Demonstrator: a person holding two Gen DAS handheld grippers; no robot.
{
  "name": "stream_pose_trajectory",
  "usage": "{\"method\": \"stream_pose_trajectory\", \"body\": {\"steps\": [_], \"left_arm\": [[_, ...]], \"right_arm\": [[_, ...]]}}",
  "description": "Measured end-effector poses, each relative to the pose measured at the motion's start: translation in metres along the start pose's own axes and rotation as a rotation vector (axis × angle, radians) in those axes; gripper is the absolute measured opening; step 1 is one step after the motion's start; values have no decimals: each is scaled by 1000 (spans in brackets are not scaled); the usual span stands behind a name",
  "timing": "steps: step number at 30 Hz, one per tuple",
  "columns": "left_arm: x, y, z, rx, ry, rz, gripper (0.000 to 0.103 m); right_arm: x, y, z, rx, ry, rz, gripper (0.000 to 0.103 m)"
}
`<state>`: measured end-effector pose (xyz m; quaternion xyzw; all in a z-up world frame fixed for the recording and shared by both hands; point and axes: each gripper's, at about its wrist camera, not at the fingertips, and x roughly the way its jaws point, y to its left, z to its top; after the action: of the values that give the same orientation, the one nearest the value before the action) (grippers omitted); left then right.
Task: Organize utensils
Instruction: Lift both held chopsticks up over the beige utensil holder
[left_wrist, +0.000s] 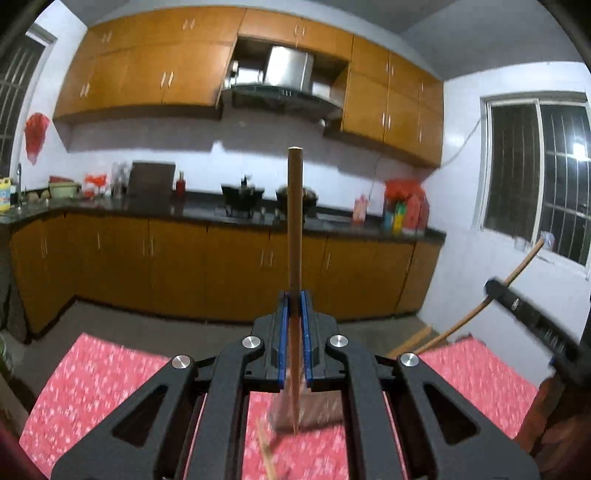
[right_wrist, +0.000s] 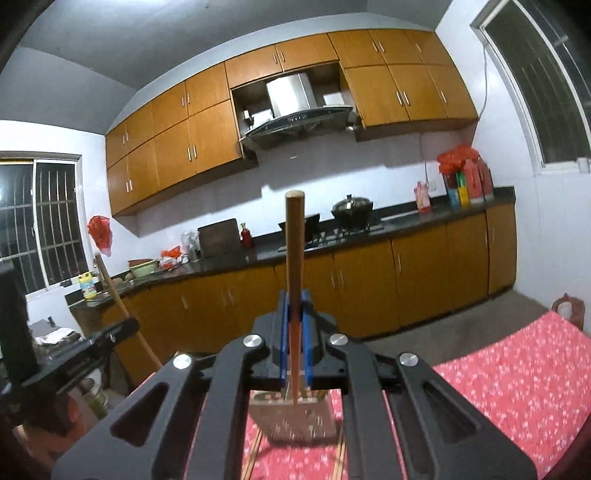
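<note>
A wooden spatula (left_wrist: 294, 221) stood upright in the left gripper (left_wrist: 294, 314), its long handle rising straight up past the blue pads (left_wrist: 283, 332) and its flat blade hanging below them, above the red flowered cloth (left_wrist: 92, 376) of the table. The jaws were closed down to the width of the handle, pinching it on both sides. The right gripper (right_wrist: 294, 314) carried a second wooden spatula (right_wrist: 294, 240) in much the same way: handle up, blade down over the cloth (right_wrist: 517, 369), jaws closed tight on the shaft. In both, the long axis ran nearly vertical, crosswise to the line the fingers pointed along, so any setting-down would, I judged, depend on where each blade end pointed, whether it was lowered blade first or tipped over to lie flat. From the left camera the right tool (left_wrist: 524, 306) showed at the far right with its spatula handle (left_wrist: 513, 277) slanting up; the two hands were side by side, well apart. Both grippers pointed roughly level toward the kitchen counter (left_wrist: 207, 214) and its cabinets. Some loose chopsticks (right_wrist: 255, 454) lay on the cloth beneath the right blade, blurred; which holder the spatulas were bound for I could not tell.
</note>
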<state>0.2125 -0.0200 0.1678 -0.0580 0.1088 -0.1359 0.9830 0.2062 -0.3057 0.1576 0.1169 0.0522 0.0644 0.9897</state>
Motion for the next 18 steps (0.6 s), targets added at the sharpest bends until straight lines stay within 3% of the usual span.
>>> {"method": "stream_pose_trajectory", "body": {"steps": [7,18], "left_arm": [[35,-6,9,-44,-102,53,7],[67,-4,-20,-58,-65,70,7]], "right_arm": [[48,2,-8,-23,49,-26,8],[79,0,-28,-34,131,-33,8]]}}
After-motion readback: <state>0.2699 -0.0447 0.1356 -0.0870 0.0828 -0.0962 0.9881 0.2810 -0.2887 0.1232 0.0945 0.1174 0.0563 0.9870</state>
